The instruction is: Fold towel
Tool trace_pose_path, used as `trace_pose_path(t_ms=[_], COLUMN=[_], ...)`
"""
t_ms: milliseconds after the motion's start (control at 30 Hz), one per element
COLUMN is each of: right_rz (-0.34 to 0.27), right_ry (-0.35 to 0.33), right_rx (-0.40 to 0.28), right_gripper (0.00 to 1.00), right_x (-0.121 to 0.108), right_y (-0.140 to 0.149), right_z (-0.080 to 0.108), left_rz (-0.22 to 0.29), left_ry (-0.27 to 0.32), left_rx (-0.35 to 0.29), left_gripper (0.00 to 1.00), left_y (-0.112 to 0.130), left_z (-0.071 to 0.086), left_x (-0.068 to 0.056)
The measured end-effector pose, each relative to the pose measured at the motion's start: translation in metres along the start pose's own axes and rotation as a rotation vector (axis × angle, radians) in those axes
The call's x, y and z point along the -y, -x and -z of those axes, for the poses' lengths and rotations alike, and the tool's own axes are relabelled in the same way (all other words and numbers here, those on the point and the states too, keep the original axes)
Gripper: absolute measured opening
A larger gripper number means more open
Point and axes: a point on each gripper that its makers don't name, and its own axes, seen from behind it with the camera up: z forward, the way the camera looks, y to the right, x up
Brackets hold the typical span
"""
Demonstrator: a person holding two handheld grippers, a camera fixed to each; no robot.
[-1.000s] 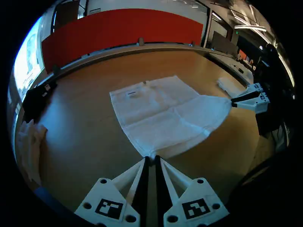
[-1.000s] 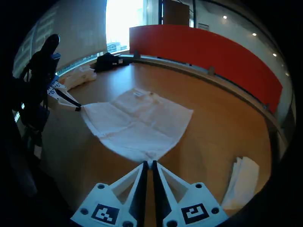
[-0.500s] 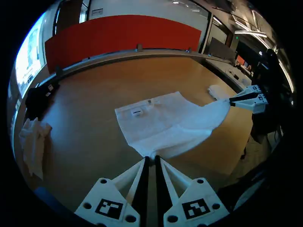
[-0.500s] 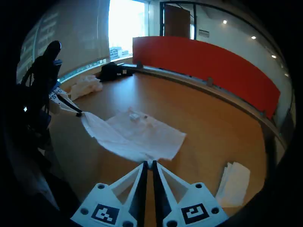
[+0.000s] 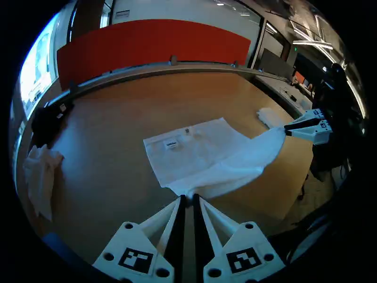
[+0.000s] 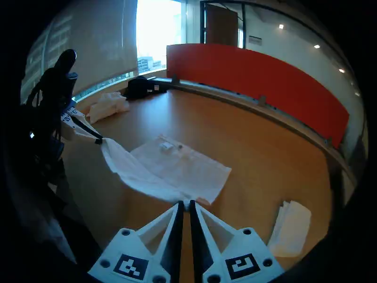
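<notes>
The left claw (image 5: 188, 199) and right claw (image 6: 185, 203) each pinch a near corner of the thin white cloth towel (image 5: 207, 153). Its flat far half lies ahead, mid-frame, on the brown wooden table (image 5: 118, 127).

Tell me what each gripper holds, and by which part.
Both hold the white towel: the left gripper pinches one near corner, the right gripper the other, with that edge lifted off the table.

Light: daylight from a blown-out window (image 6: 158, 35), plus strip lights (image 5: 308, 43) overhead in the left gripper view. Table (image 6: 264, 155) evenly lit with a warm sheen; soft shadow under the lifted towel (image 6: 179, 167). Focus: crisp at centre. Edges: heavy fisheye bending, dim; person (image 6: 49, 94) at the rim a dark shape, probably backlit
</notes>
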Motion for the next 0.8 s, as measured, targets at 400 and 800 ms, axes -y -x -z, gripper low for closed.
trace_pose_path(t_ms=[400,800], right_rz=[0.005,-0.006], right_ry=[0.024,0.052], right_rx=[-0.003,0.027], right_gripper=[0.1,0.1], right_x=[-0.031,-0.057], right_y=[-0.016,-0.018], right_z=[-0.036,-0.078], left_rz=[0.01,0.026], left_ry=[-0.022,-0.04], left_rx=[-0.031,-0.016], left_gripper=[0.12,0.12], left_y=[-0.032,-0.048], left_z=[-0.03,-0.071], left_x=[0.023,0.047])
